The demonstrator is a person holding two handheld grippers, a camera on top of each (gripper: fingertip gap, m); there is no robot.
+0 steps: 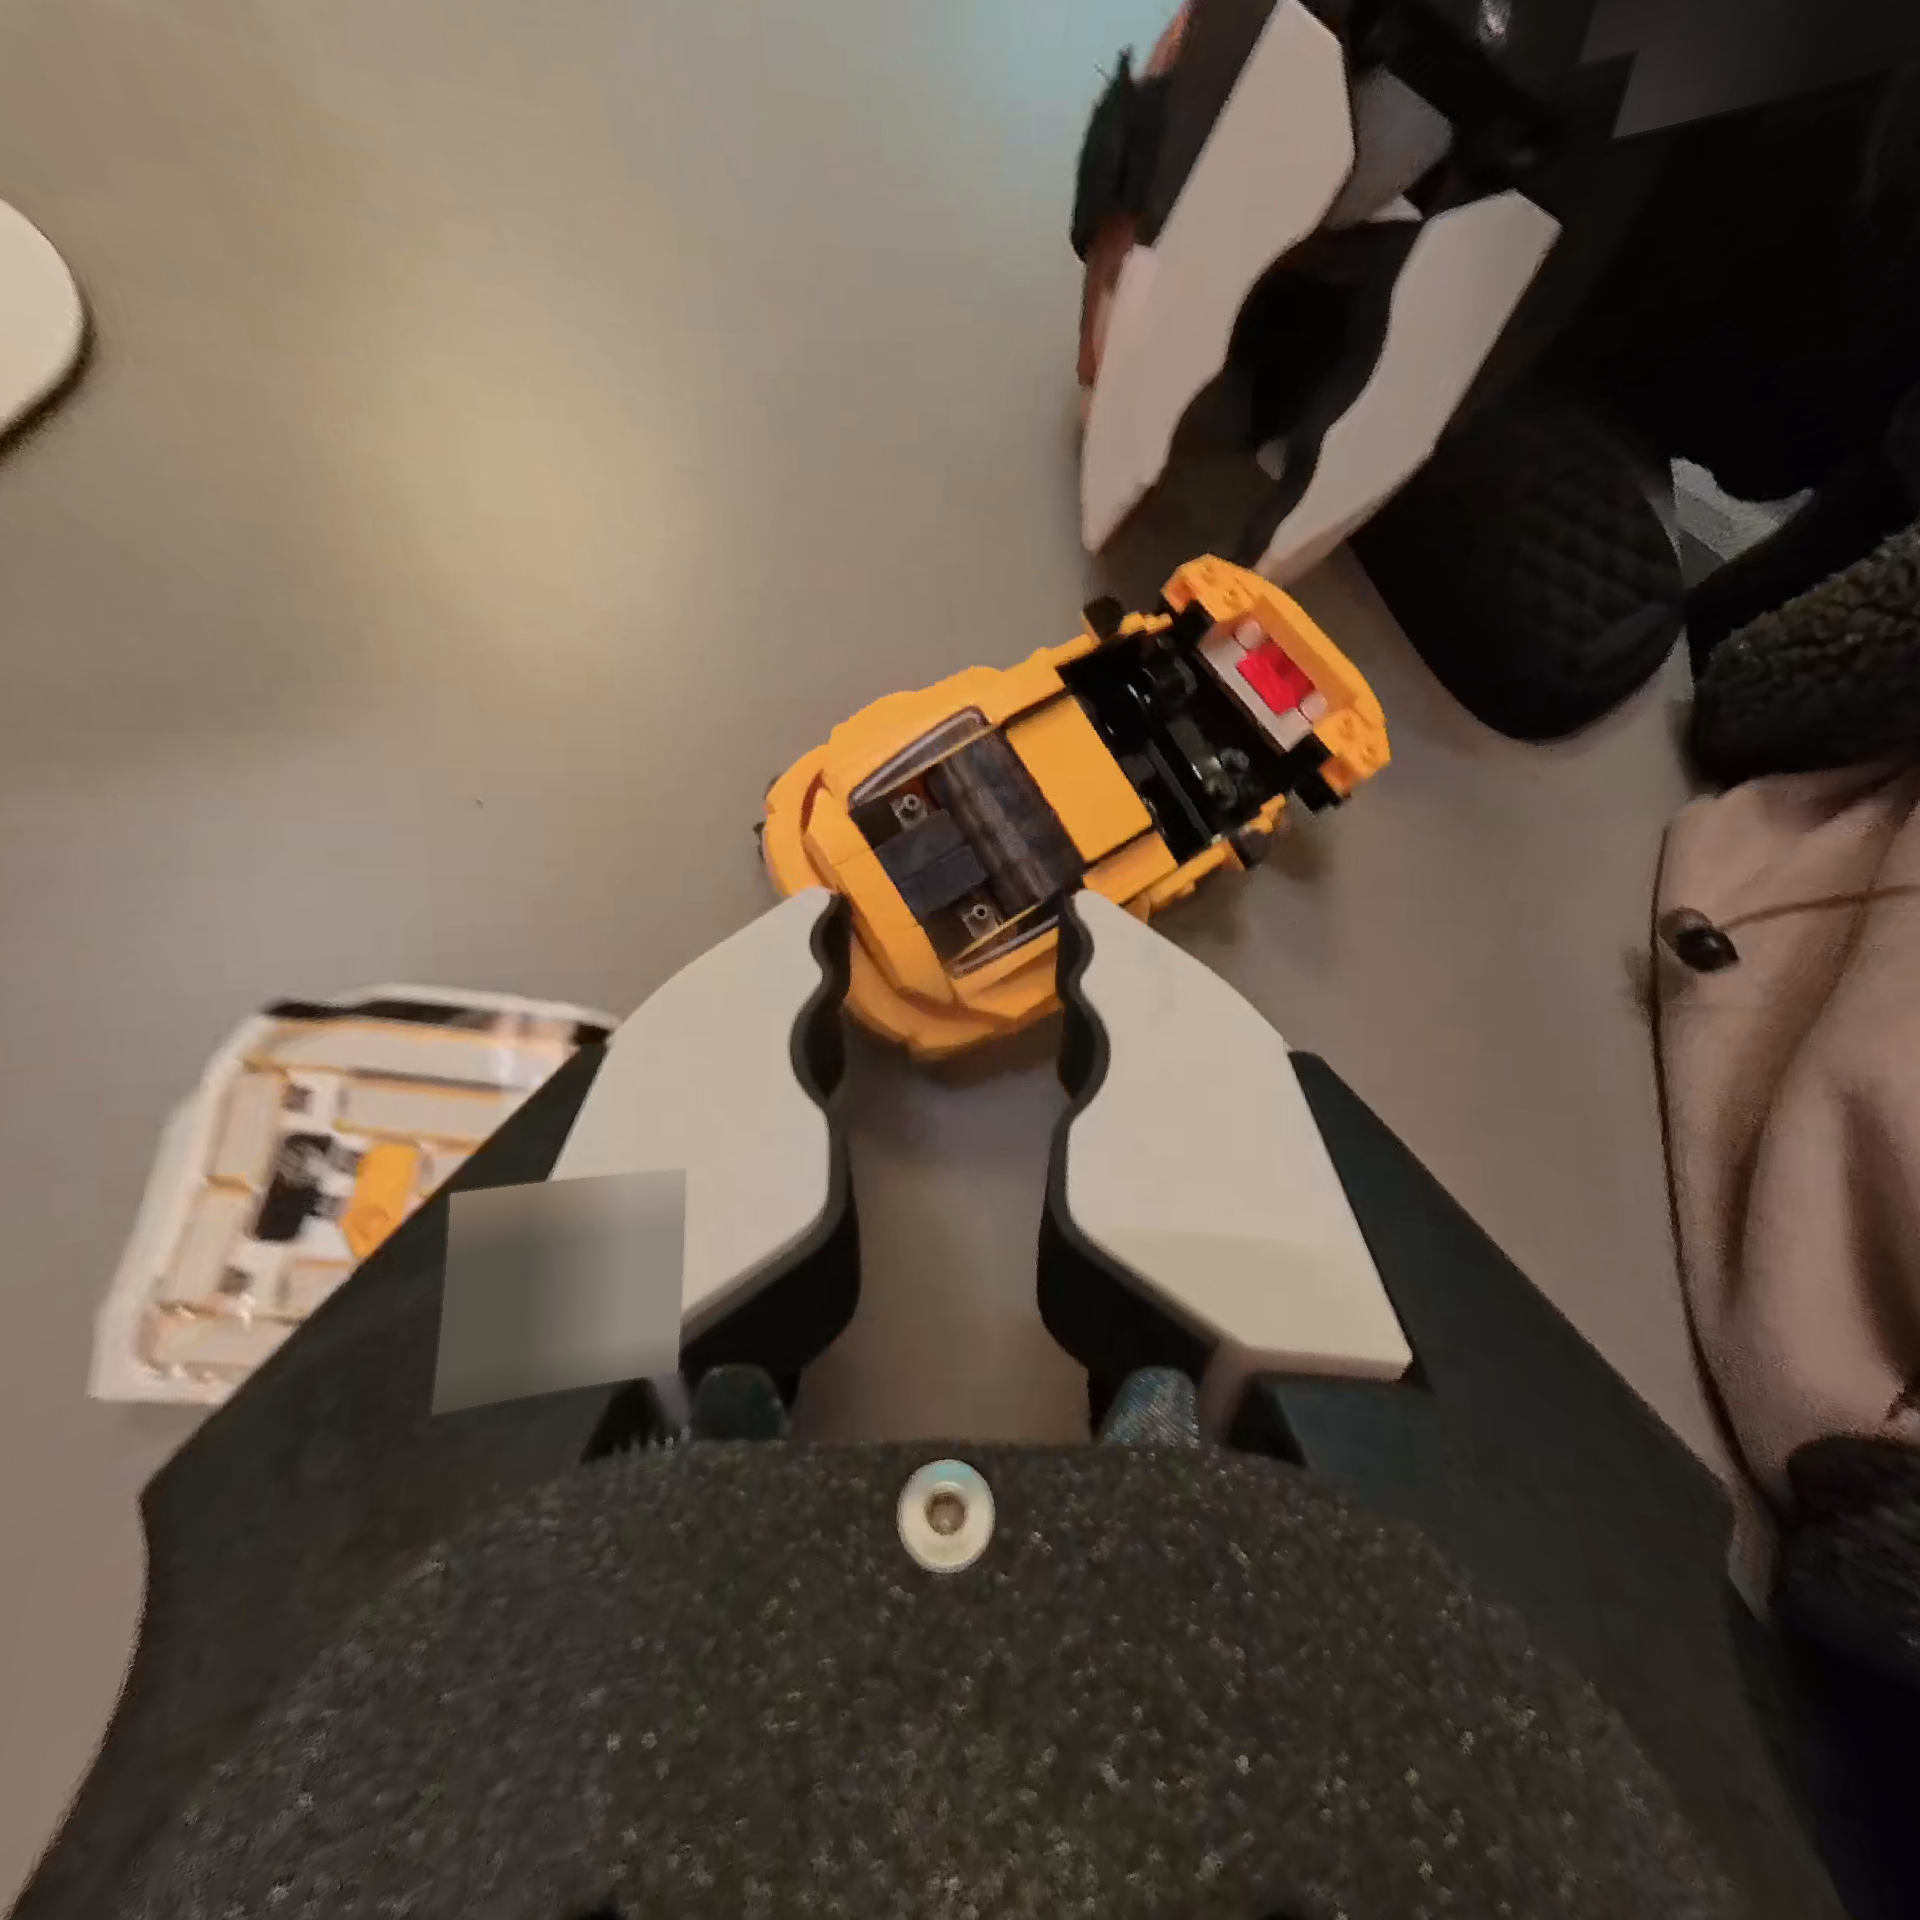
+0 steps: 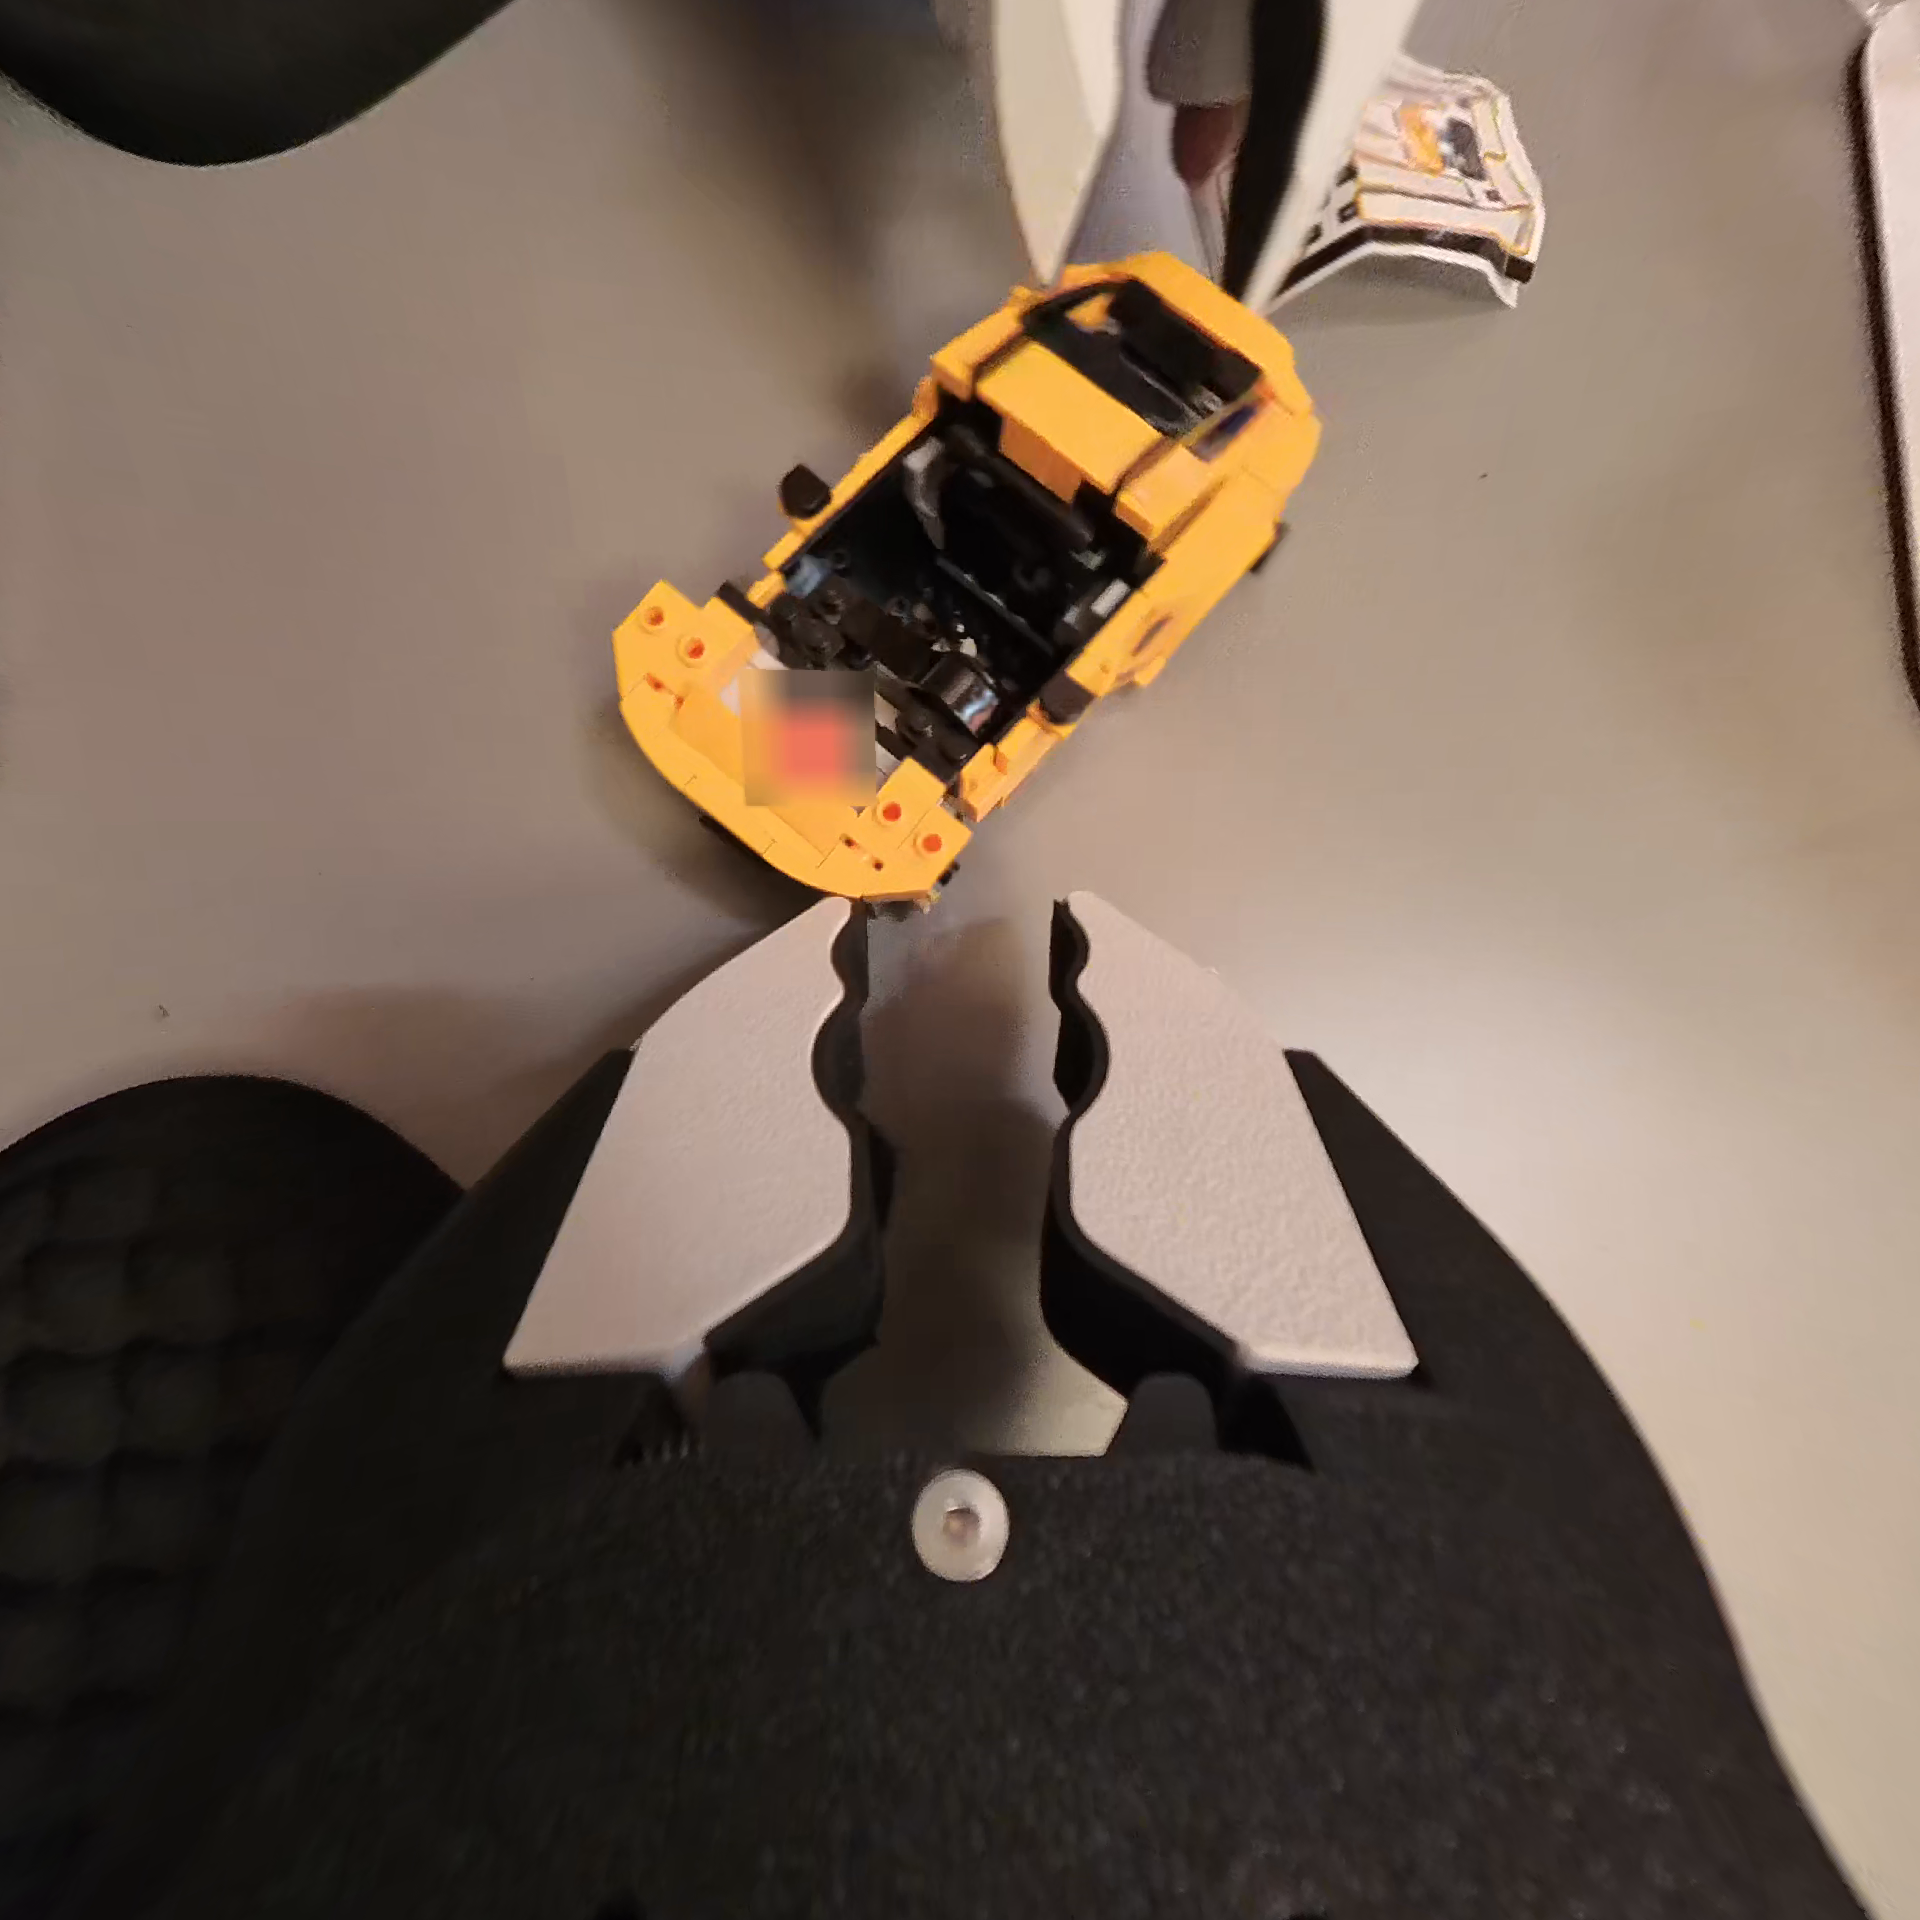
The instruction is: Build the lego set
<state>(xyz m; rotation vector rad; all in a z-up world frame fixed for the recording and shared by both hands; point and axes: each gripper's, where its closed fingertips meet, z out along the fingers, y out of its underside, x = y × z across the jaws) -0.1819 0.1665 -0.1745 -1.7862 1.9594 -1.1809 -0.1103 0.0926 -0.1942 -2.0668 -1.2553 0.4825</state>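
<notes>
A partly built yellow lego car (image 1: 1049,758) lies on the grey table (image 1: 416,623), its black interior open and a red piece at its far end. My left gripper (image 1: 951,914) has its two fingers pressed against both sides of the car's near end. In the right wrist view the car (image 2: 1049,416) lies diagonally, and the left gripper (image 2: 1153,275) holds its far end. My right gripper (image 2: 961,909) is open and empty, its tips just short of the car's near end. It also shows in the left wrist view (image 1: 1195,540), beyond the car.
A printed instruction sheet (image 1: 312,1174) lies on the table left of my left gripper and shows in the right wrist view (image 2: 1444,187). A black textured object (image 1: 1538,582) and a beige garment (image 1: 1787,1091) are at the right. A white object (image 1: 31,312) sits at the left edge. The tips of one gripper are about 11 centimetres away from the tips of the other.
</notes>
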